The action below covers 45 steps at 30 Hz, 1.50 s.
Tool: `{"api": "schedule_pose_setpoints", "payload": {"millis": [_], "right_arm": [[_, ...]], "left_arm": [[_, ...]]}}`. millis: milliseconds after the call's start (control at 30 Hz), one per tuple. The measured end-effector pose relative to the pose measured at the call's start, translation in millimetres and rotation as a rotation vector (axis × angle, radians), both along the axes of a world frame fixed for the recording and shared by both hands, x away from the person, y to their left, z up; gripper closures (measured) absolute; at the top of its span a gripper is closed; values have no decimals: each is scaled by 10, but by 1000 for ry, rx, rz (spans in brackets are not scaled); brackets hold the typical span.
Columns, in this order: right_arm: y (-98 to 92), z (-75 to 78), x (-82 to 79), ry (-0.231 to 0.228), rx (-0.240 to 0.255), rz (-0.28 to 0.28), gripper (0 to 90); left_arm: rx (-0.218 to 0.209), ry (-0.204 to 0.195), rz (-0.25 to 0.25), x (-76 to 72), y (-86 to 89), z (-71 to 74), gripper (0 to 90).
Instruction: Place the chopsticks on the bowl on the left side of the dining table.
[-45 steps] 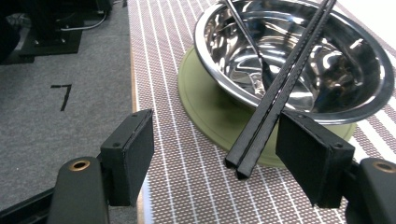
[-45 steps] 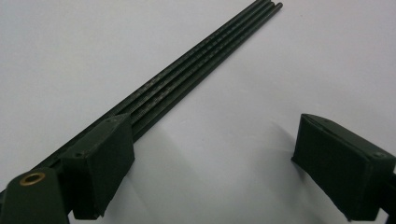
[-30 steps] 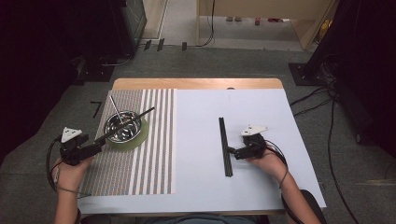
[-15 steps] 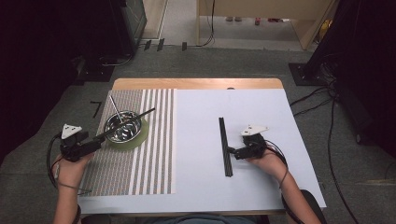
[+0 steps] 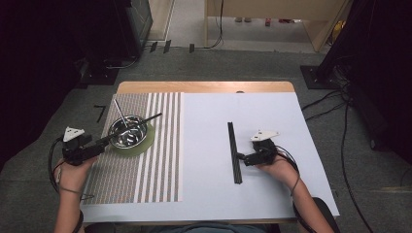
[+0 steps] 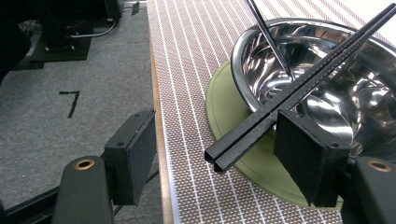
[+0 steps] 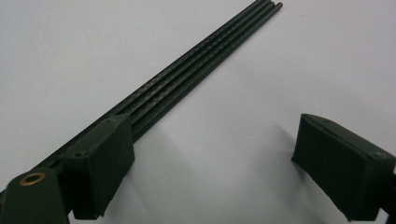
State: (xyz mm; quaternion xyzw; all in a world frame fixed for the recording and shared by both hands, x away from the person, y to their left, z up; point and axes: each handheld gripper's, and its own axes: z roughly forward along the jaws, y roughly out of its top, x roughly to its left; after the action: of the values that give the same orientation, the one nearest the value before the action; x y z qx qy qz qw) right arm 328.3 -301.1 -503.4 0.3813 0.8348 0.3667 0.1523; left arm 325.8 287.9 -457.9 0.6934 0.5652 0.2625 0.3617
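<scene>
A steel bowl (image 5: 129, 133) (image 6: 373, 93) sits on a green plate (image 5: 141, 145) (image 6: 229, 107) on the striped mat (image 5: 145, 170). A pair of black chopsticks (image 5: 138, 124) (image 6: 303, 86) lies slanted across the bowl's rim, beside a thin metal utensil (image 5: 120, 110) (image 6: 268, 32). My left gripper (image 5: 99, 144) (image 6: 217, 135) is open, and the chopsticks' near end lies between its jaws, close to the right pad. More black chopsticks (image 5: 233, 150) (image 7: 196, 70) lie on the white table. My right gripper (image 5: 241, 159) (image 7: 215, 149) is open beside them, its left jaw against their near end.
The mat's left edge (image 6: 156, 93) runs along the table's edge, with grey floor beyond. White tabletop (image 5: 204, 145) stretches between the two hands. Cables (image 5: 325, 104) trail on the floor to the right.
My left gripper has crept slightly away from the person, along the chopsticks on the bowl. The right hand and its chopsticks have stayed put.
</scene>
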Motion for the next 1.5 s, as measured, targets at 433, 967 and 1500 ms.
{"api": "schedule_pose_setpoints", "payload": {"millis": [433,967,1500], "right_arm": [[0,0,0,1,2,-1,118],[-1,-1,-1,1,3,-1,119],[-2,0,-2,1,4,-1,119]], "left_arm": [[4,3,21,-9,2,115,321],[-84,43,-11,38,-210,399,367],[-111,63,-58,257,-410,410,563]]}}
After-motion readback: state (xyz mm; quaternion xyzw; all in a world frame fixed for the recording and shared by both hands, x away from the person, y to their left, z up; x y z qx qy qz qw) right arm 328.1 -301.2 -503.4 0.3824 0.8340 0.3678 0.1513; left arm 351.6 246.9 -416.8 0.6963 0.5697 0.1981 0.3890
